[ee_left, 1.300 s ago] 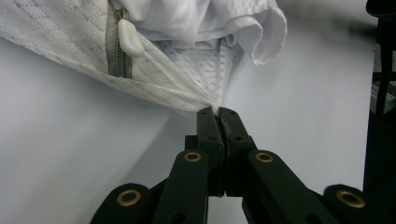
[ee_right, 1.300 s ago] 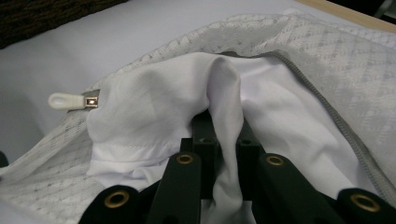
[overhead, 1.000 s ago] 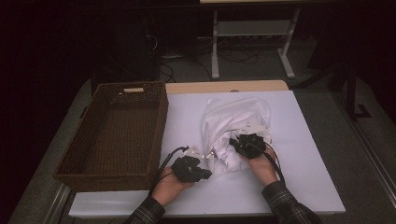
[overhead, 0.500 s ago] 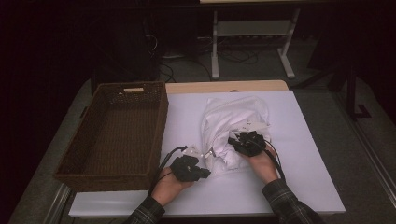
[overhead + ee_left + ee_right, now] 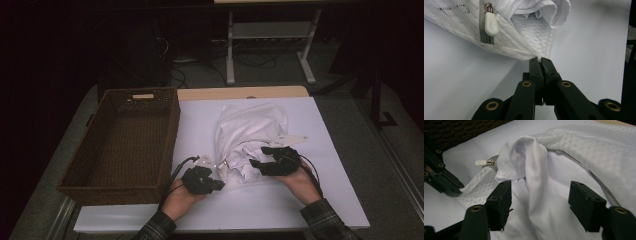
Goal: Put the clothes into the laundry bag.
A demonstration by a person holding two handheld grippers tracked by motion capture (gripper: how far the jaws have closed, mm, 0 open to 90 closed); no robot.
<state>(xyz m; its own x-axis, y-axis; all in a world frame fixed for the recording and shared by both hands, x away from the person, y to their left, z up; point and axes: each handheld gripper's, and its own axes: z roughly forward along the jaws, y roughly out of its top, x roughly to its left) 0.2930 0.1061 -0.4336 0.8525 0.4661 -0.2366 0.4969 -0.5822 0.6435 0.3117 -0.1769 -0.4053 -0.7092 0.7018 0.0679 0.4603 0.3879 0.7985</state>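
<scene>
white mesh bag [image 5: 252, 132] | left claw [image 5: 540, 60] pinching its corner | right claw [image 5: 540, 195] just opened (cloth [image 5: 531, 170] between, unpressed)

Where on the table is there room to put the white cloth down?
Bare white tabletop lies right of the mesh bag, and more between bag and wicker basket, whose inside is also free. It is crowded at the bag's near end, around both grippers.
</scene>
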